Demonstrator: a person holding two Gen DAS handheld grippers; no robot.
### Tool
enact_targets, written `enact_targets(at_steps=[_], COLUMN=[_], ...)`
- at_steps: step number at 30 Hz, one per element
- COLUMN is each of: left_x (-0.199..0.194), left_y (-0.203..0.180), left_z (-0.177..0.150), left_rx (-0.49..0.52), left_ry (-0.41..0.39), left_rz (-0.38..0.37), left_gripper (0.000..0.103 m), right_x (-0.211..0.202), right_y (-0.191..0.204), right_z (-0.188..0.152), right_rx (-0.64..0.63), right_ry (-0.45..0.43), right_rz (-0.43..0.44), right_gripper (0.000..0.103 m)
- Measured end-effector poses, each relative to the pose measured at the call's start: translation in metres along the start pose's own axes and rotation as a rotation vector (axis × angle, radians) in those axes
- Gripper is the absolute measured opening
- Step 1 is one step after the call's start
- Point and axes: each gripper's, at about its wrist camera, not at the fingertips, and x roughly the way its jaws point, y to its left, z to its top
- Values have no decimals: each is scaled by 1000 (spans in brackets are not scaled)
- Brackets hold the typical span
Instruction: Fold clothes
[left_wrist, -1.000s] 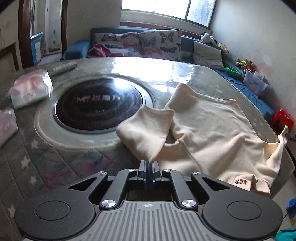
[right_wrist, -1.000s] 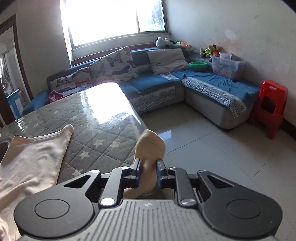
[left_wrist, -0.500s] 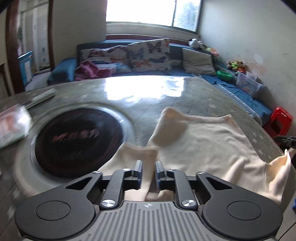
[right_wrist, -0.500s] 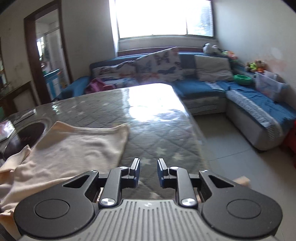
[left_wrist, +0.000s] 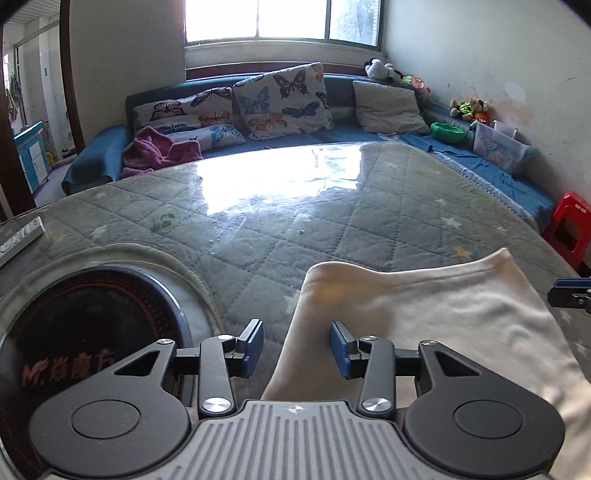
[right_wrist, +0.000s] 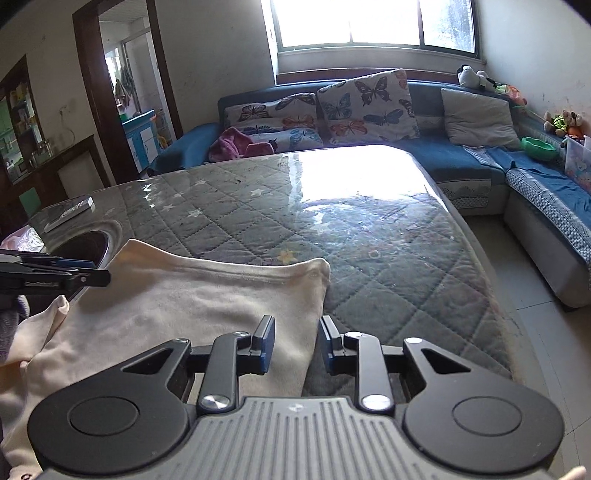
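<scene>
A cream garment (left_wrist: 436, 317) lies flat on the quilted, glass-topped table (left_wrist: 332, 229). My left gripper (left_wrist: 297, 347) hovers over the garment's left edge. Its jaws are opening, the cloth lies under the gap, and the pads do not touch it. In the right wrist view the same garment (right_wrist: 192, 302) spreads to the left. My right gripper (right_wrist: 295, 343) is over its right edge, jaws opening, nothing pinched. Each gripper shows in the other's view: the right gripper (left_wrist: 570, 295) at the far right, the left gripper (right_wrist: 55, 275) at the far left.
A round dark cooktop (left_wrist: 81, 343) is set into the table left of the garment. A remote (right_wrist: 70, 212) lies near the far left edge. A blue sofa (left_wrist: 280, 110) with cushions runs behind the table, and a red stool (left_wrist: 569, 229) stands on the floor at the right.
Both grippers were shut on parts of the cream garment. They carried them across the table and let go. Their jaws now stand apart and the garment lies flatter.
</scene>
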Motion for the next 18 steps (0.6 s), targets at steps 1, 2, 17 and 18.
enact_targets(at_steps=[1, 2, 17, 18], left_x=[4, 8, -42, -43], left_y=[1, 1, -48, -48], left_z=[0, 1, -26, -26], left_rx=[-2, -4, 225, 234], left_ry=[0, 0, -91, -100], left_rz=[-9, -17, -244, -224], left_gripper=[37, 20, 32, 43], right_x=[3, 6, 27, 28], right_y=[0, -1, -10, -10], right_z=[1, 3, 12, 12], right_rx=[0, -1, 20, 19], right_ry=[2, 5, 13, 16], right_rz=[-1, 0, -14, -12], right_gripper=[25, 25, 26, 26])
